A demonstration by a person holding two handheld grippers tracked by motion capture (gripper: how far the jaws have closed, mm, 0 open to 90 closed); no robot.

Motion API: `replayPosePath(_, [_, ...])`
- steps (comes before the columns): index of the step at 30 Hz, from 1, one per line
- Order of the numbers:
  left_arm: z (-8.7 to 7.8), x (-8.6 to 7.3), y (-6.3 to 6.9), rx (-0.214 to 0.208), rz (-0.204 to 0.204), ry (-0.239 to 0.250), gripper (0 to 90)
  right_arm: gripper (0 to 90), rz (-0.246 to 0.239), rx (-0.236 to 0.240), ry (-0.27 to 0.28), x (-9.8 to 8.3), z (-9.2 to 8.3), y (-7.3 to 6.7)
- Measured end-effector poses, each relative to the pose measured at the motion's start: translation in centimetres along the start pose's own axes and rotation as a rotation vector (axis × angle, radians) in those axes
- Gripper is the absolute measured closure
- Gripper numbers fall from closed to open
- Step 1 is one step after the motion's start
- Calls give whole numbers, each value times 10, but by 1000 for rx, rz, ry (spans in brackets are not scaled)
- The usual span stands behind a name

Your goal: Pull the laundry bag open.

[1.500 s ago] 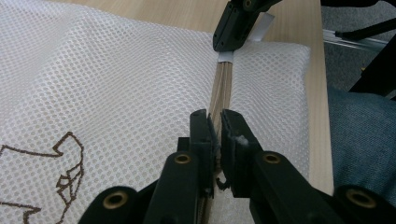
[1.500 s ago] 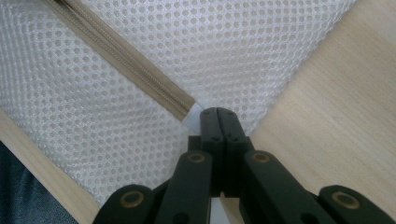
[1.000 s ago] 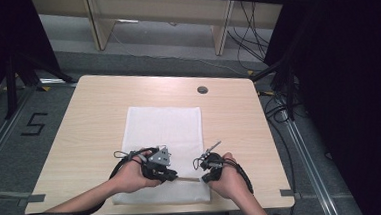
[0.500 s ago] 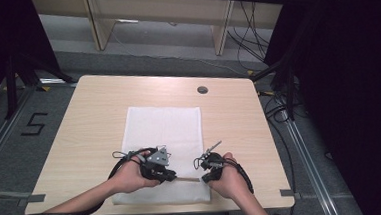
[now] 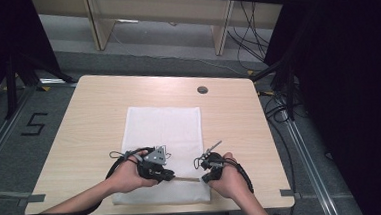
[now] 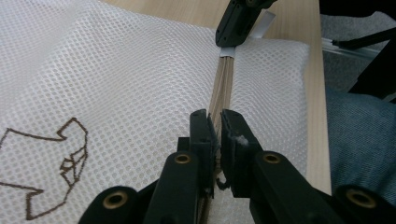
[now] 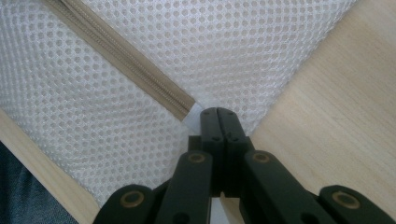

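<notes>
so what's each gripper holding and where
Both hold the mesh bag by its zipper: the left gripper pinches the zipper partway along, the right gripper clamps its white end.

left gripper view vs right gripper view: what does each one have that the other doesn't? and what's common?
Left gripper view alone: a brown outline print on the mesh, the other hand-held gripper at the zipper's far end, and the left hand-held gripper with its jaws closed around the zipper strip.

Right gripper view alone: the right hand-held gripper shut on the white tab at the zipper's end.

Both: the white mesh bag, its tan zipper, the wooden table and blue fabric at the table's near edge.
</notes>
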State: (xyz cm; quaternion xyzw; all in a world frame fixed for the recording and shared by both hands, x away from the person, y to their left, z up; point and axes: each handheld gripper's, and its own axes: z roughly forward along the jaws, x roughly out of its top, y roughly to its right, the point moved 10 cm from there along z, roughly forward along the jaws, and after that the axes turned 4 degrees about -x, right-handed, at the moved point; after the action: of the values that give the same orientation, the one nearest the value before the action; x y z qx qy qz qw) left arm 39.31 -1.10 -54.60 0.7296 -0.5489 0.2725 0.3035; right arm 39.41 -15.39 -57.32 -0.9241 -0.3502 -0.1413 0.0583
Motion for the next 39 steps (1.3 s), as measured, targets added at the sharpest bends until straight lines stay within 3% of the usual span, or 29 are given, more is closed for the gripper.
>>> replayPosePath(3, [0, -1, 0, 6, -27, -4, 832, 900, -3, 0, 5, 0, 0, 0])
replayPosePath(4, [0, -1, -1, 3, -9, -5, 832, 900, -1, 0, 9, 0, 1, 0])
replayPosePath(11, [0, -1, 1, 0, -20, -3, 832, 900, -17, 2, 11, 0, 0, 2])
replayPosePath(12, [-1, -2, 0, 0, -2, -14, 832, 900, -20, 1, 10, 0, 0, 2])
replayPosePath(21, [-3, -4, 0, -12, -18, -2, 832, 900, -16, 1, 10, 0, 0, 2])
replayPosePath(25, [-5, -5, -1, -4, -37, -1, 832, 900, 2, 2, 9, 0, 0, 1])
replayPosePath(26, [-6, -5, -1, -3, -24, 0, 832, 900, 28, -3, -11, -2, -1, 0])
replayPosePath(27, [-6, -5, -2, -2, -19, -6, 832, 900, 0, 3, 7, 0, 0, 1])
replayPosePath(30, [-8, -5, -1, -2, -34, 6, 832, 900, -1, 0, 8, 0, 0, 1])
replayPosePath(31, [-9, -5, -2, -6, -17, 7, 832, 900, -2, 2, 8, 0, 0, 1])
replayPosePath(32, [-9, -6, -1, -2, -32, 0, 832, 900, -14, 2, 11, 0, 0, 2])
replayPosePath(39, [-9, -6, -2, -6, -18, 3, 832, 900, -16, -7, 8, 0, 0, 1])
